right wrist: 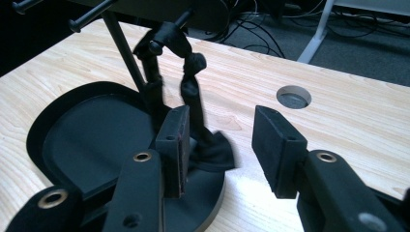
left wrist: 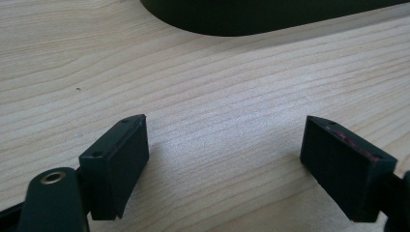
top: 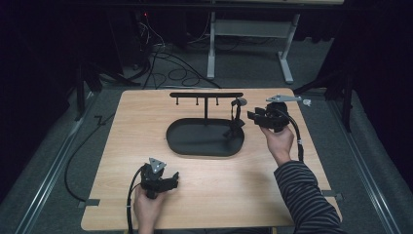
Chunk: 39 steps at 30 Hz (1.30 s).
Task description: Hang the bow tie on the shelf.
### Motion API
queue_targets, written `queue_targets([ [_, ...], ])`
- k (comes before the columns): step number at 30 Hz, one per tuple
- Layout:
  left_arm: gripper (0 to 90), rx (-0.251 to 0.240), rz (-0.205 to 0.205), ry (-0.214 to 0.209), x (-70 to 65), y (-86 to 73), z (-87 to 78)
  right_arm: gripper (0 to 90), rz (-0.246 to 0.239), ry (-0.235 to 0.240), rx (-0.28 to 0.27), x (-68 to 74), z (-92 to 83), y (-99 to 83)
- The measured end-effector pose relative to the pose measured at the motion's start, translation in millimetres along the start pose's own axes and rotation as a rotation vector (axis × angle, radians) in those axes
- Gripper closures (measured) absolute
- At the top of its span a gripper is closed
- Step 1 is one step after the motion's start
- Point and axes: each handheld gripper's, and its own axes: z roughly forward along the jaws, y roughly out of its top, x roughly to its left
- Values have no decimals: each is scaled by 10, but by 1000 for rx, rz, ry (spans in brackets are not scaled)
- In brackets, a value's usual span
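Note:
A black stand with a T-shaped bar (top: 206, 94) and small pegs rises from an oval black tray (top: 195, 141) at mid-table. A black knotted strap (top: 236, 122) hangs from the bar's right end, and its lower end rests on the tray rim. My right gripper (top: 251, 116) sits just right of the strap, pointing left. In the right gripper view its jaws (right wrist: 220, 140) stand open, with the strap (right wrist: 191, 82) beyond them and nothing pressed between the pads. My left gripper (top: 174, 179) rests low near the table's front, open (left wrist: 225, 145) over bare wood.
The wooden table has a round cable hole (right wrist: 294, 96) near its far right corner. Beyond the far edge are a white desk frame (top: 212, 44) and loose cables on the grey floor. The tray's edge (left wrist: 251, 19) lies ahead of the left gripper.

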Motion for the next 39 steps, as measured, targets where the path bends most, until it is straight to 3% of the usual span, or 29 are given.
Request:
queue_targets([
  [39,179,1,0,0,1,2,1,576,35,28,-51,-118,-428,-254],
])
